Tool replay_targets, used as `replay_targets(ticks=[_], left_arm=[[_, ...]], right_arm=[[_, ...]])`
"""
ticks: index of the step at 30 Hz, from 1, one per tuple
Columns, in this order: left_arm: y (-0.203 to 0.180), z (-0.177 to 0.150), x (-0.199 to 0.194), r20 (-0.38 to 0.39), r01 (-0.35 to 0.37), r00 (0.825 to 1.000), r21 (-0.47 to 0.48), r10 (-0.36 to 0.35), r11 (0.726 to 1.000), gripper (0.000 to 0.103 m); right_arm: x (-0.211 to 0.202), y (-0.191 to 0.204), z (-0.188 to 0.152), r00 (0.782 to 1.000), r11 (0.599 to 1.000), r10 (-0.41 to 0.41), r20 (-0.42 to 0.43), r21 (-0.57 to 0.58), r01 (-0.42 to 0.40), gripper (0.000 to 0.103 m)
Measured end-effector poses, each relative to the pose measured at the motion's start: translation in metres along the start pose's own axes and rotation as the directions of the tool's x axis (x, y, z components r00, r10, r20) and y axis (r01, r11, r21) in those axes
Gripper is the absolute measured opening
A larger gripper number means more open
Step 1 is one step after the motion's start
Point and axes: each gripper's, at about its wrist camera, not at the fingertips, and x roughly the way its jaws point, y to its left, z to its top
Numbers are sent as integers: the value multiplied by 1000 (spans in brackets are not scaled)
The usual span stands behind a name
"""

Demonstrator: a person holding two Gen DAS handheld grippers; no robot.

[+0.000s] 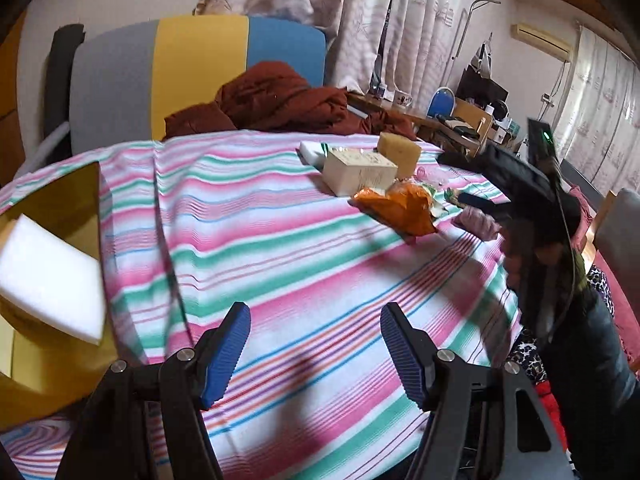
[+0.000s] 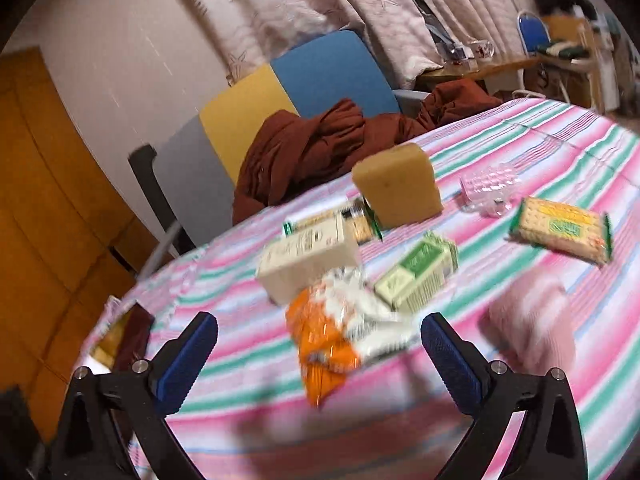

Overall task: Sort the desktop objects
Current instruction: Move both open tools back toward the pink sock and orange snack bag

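On the striped tablecloth (image 2: 520, 152) the loose goods sit clustered around one landmark, the cream carton (image 2: 308, 256). Just in front of it, touching or nearly so, lies the orange-and-white snack bag (image 2: 340, 340), crumpled, between the spread fingers of the right gripper (image 2: 320, 360), which holds nothing. Beside the carton, toward the right, stands a small green-and-white box (image 2: 416, 276). Behind the carton: a flat packet, partly hidden, and the tan sponge block (image 2: 400, 186) upright on edge. Further right of the carton, well apart, a cracker packet (image 2: 560, 234) lies flat; a clear pink plastic piece (image 2: 488, 188) sits behind it. A pink soft thing (image 2: 532, 328), blurred, lies near the right gripper's right finger; what it is I cannot tell.

Left gripper (image 1: 316, 354): fingers apart, empty, over bare cloth, well apart from the carton. At the far left of its view a yellow box (image 1: 60, 200) holds a white foam block (image 1: 48, 276), so some sorted goods already lie there.

Handling judgement, snack bag: light, soft, film slippery and noisy, contents likely brittle. Best taken across the bunched middle or a crimped end, with a gentle squeeze. The carton looks stiff; grip across its narrow sides. The sponge will compress, so a deeper bite is needed.

Motion blur in the right wrist view; fine detail unreliable.
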Motion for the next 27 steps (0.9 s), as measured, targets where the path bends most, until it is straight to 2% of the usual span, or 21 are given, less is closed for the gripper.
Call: replay_targets(ticks=[2, 9, 11, 12, 16, 19, 23, 27], left_arm=[[0, -3, 4, -13, -8, 1000, -3, 8, 1000, 69], [6, -10, 12, -44, -34, 998, -26, 33, 999, 69], [8, -11, 13, -49, -35, 998, -36, 33, 999, 69], [9, -12, 14, -50, -36, 998, -40, 34, 999, 69], [12, -16, 14, -55, -35, 998, -56, 32, 998, 69], [15, -21, 14, -63, -35, 998, -74, 30, 997, 69], [17, -23, 13, -60, -28, 998, -86, 23, 996, 69], [17, -24, 14, -61, -20, 998, -89, 14, 996, 69]], right_arm=[[14, -2, 12, 999, 999, 33, -9, 2, -33, 103], [65, 16, 11, 993, 997, 20, -117, -71, -28, 103], [66, 28, 1, 987, 991, 55, -153, -111, -73, 103], [62, 35, -5, 977, 984, 115, -179, -111, -137, 103], [33, 25, -9, 996, 993, 36, -87, -113, -46, 103], [11, 17, -12, 1000, 994, -24, -17, -109, 22, 103], [-19, 7, -16, 992, 989, -105, 75, -96, 112, 103], [-48, -3, -20, 969, 977, -186, 165, -75, 200, 103]])
